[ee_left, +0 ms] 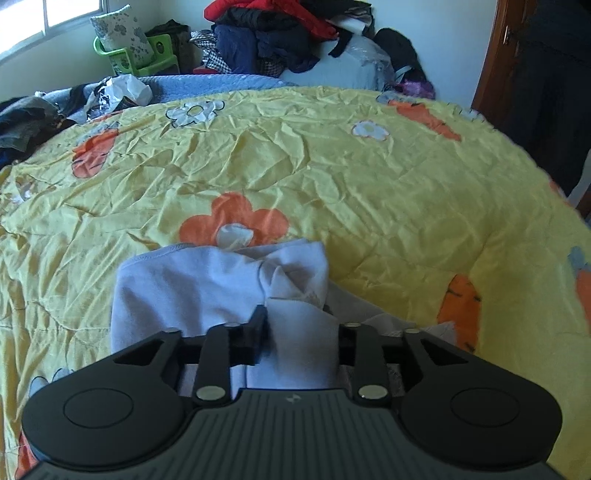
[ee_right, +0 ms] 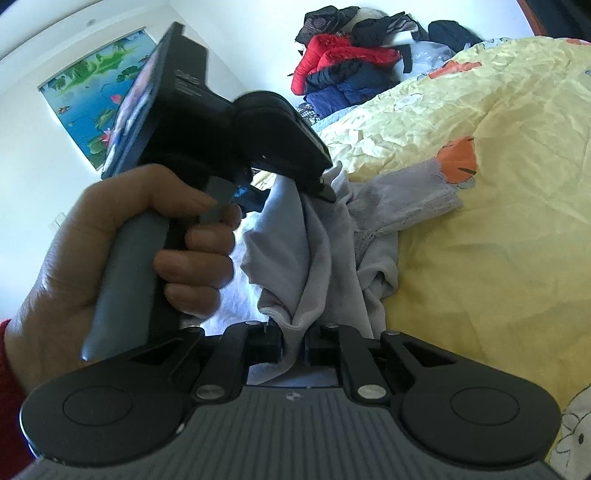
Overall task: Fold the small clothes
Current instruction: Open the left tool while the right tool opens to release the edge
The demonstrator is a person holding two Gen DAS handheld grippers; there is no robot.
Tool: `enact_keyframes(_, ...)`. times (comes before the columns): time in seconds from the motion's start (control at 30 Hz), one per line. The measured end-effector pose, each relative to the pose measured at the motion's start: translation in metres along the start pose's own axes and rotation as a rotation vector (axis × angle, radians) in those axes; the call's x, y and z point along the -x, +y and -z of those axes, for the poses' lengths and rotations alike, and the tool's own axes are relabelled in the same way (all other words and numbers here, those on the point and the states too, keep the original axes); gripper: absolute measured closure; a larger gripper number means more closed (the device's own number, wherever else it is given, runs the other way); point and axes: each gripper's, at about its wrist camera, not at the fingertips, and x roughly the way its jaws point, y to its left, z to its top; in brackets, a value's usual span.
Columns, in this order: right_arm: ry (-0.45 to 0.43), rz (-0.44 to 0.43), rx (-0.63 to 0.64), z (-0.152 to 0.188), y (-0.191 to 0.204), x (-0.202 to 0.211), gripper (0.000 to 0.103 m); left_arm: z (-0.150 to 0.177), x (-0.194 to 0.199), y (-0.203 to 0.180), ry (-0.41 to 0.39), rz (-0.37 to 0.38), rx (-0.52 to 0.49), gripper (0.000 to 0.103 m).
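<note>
A bed carried a crumpled yellow flower-print quilt (ee_left: 332,177); a pale lilac garment (ee_left: 192,288) lay bunched near its near edge.

yellow floral quilt (ee_left: 332,177), heaped clothes (ee_left: 266,33), green basket (ee_left: 125,62), lotus poster (ee_right: 92,99)

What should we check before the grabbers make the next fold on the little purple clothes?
1. Left gripper pinching the lavender garment: ok.
2. Right gripper pinching the same cloth: ok.
3. Garment spread flat: not ok, it hangs bunched between the grippers.
4. Lace-trimmed end resting on the yellow quilt: ok.
5. Open quilt ahead for laying it down: ok.
6. Which edges are held: cannot tell.
</note>
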Motion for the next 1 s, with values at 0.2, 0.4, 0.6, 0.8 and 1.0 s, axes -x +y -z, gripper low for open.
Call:
enact_keyframes(0.2,0.009,-0.005,-0.025,0.0,-0.007,-0.002,0.085,-0.009,0.022,0.011,-0.09,-0.019,0.011,0.036)
enact_keyframes(0.4,0.013,-0.007,-0.057,-0.002,-0.012,-0.004,0.078,0.0,0.047,0.037,-0.144,-0.086,0.016,0.036)
enact_keyframes(0.6,0.019,-0.031,-0.16,-0.005,-0.026,0.003,0.07,0.034,0.067,0.075,-0.136,-0.096,0.052,0.036)
enact_keyframes(0.8,-0.137,0.166,0.086,-0.018,0.006,0.045,0.065,0.07,0.085,0.09,-0.164,-0.103,0.06,0.035)
enact_keyframes(1.0,-0.103,0.183,0.432,-0.027,0.069,0.018,0.062,0.095,0.09,0.092,-0.153,-0.106,0.069,0.035)
